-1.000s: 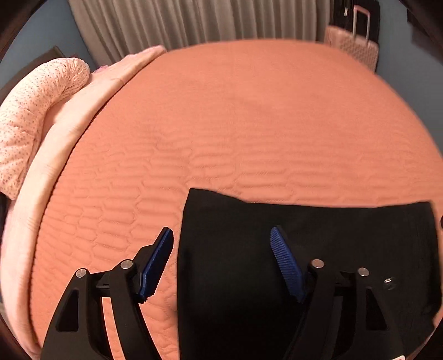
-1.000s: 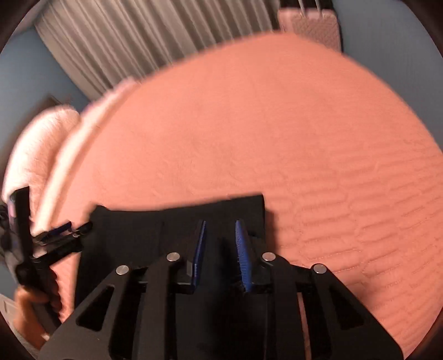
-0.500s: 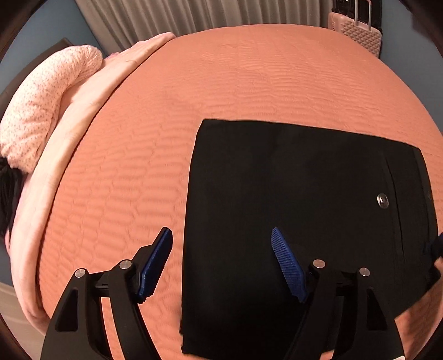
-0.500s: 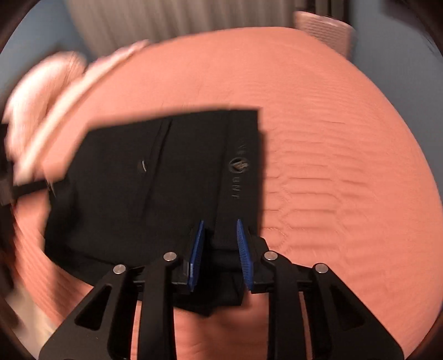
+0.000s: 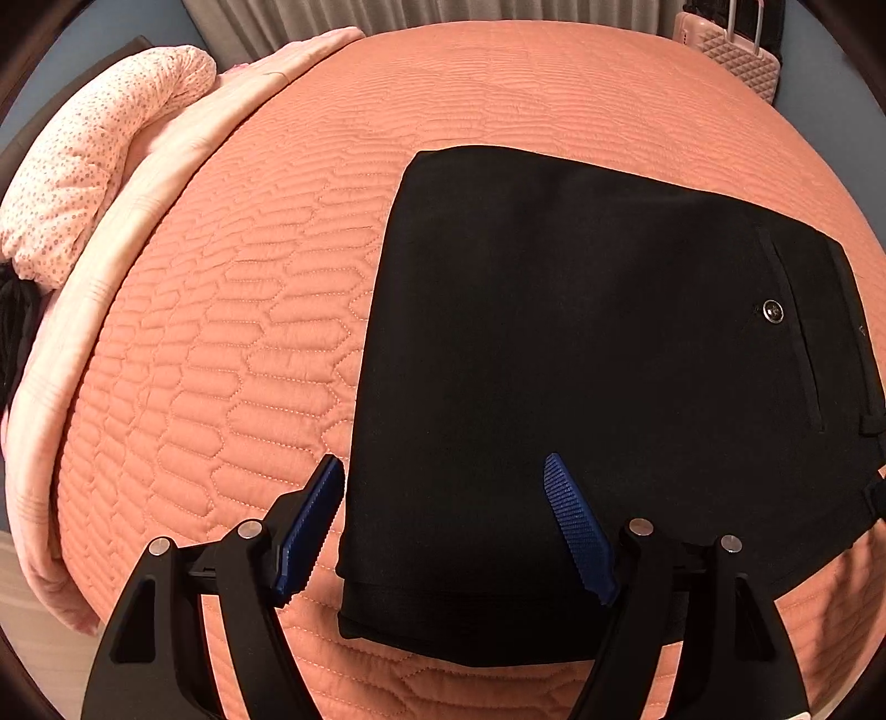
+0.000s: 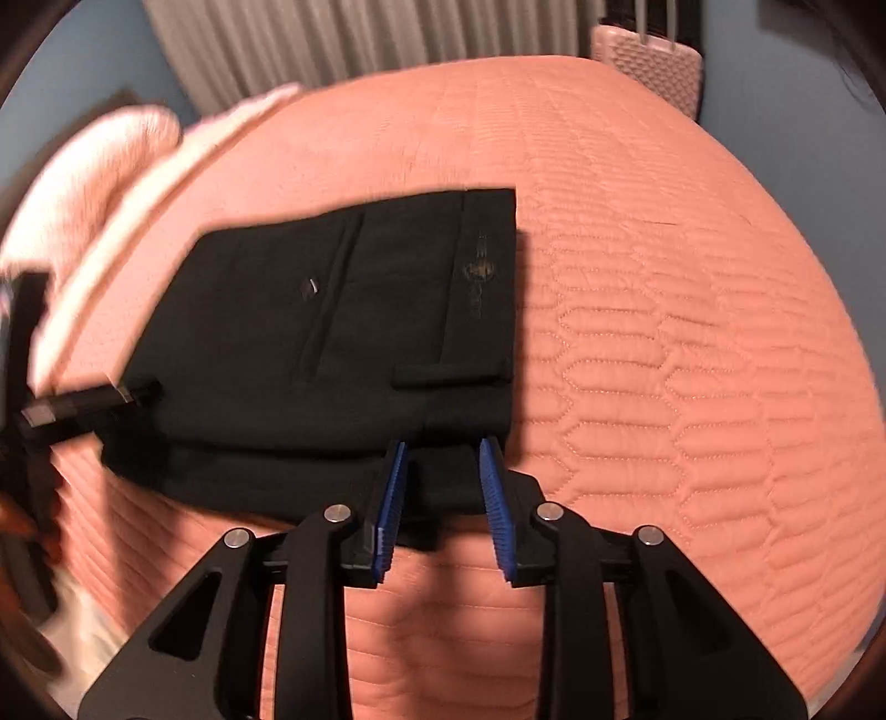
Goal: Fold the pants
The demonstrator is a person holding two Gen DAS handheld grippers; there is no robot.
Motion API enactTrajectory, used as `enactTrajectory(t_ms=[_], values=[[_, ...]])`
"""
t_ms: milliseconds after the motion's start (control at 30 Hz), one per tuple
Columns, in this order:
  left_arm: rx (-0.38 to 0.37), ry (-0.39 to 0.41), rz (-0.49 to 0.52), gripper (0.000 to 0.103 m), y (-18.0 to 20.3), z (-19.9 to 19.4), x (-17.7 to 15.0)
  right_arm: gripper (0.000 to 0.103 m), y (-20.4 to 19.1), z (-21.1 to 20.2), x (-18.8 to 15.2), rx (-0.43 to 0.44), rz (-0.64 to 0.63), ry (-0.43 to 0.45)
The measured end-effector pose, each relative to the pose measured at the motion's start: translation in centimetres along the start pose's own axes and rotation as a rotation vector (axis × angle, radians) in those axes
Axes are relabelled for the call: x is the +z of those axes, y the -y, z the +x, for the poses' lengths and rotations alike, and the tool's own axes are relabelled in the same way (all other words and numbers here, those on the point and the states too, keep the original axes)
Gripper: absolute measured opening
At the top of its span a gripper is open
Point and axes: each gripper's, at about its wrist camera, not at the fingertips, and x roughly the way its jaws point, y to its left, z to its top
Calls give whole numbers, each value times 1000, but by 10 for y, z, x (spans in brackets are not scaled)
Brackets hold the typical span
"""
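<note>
Black pants (image 5: 581, 360) lie folded into a flat rectangle on the orange quilted bed (image 5: 232, 354). A pocket button and the waistband show at their right side. My left gripper (image 5: 443, 526) is open and empty, held above the near left corner of the pants. In the right wrist view the pants (image 6: 343, 332) lie with the waistband to the right. My right gripper (image 6: 443, 498) is open and empty, its blue pads just at the near edge of the pants. The left gripper (image 6: 83, 404) shows at the left of that view, blurred.
A pink speckled pillow (image 5: 94, 166) and a pale pink sheet edge (image 5: 111, 266) lie along the bed's left side. A pink suitcase (image 5: 736, 50) stands beyond the far right corner, in front of grey curtains (image 6: 332, 39). Bare floor shows at lower left.
Both grippers have pulled back and up from the pants, so the whole folded rectangle now shows. The right gripper's jaws have opened wider and its pads have drawn back to the pants' near edge.
</note>
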Motion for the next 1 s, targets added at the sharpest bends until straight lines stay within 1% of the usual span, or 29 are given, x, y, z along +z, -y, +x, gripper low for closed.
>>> enactTrajectory(t_ms=[33,67,100,133,200,267,333,400,433,467,500,567,600,667,700,733,767,800,833,867,900,933,967,1000], values=[[-3,0,3,75,-1,1,0,51,16,-7,-7,16,47,2],[-8,-1,2,79,-3,1,-1,52,25,-10,-7,34,106,-4],[-17,-5,-12,79,-10,1,-2,52,31,-17,-7,29,153,-3],[-22,-10,-25,79,-13,2,-2,53,33,-28,-5,24,157,15],[-9,-10,-69,78,-30,-2,-5,53,24,-47,2,38,118,66],[3,11,-104,77,-42,-12,-5,53,10,-58,16,60,82,116],[-27,38,-114,77,-44,-22,4,53,-3,-56,34,93,60,136],[-23,67,-84,77,-33,-27,23,53,-20,-43,56,123,25,148],[-34,80,-64,77,-25,-28,35,53,-28,-37,67,140,5,156],[-52,87,-44,77,-16,-26,49,52,-38,-31,83,166,-12,170],[-67,90,-32,77,-9,-24,59,52,-45,-30,92,175,-19,176],[-105,84,-4,77,9,-12,85,52,-55,-24,113,207,-14,164],[-110,68,16,77,21,1,100,52,-60,-14,125,225,-10,156],[-94,11,54,77,39,32,122,52,-69,6,142,267,-11,116],[-80,-31,70,81,46,53,130,52,-73,23,148,280,-12,84],[-76,-45,74,86,47,64,134,52,-74,39,150,279,-27,46],[-62,-20,73,98,45,68,139,52,-71,59,151,223,-66,7],[-49,-1,74,98,38,72,148,52,-65,69,149,153,-90,-4],[-39,-4,67,98,31,75,152,39,-51,78,146,138,-101,-3],[-33,-8,50,98,21,80,157,18,-27,80,143,184,-54,8],[-63,-21,12,98,4,87,162,9,-12,78,142,207,4,8],[-99,-36,-32,98,-11,90,164,0,3,71,141,162,75,7],[-104,-34,-67,98,-20,88,164,4,14,51,138,89,142,49],[-96,-11,-110,93,-30,77,161,6,14,36,133,109,156,87]])
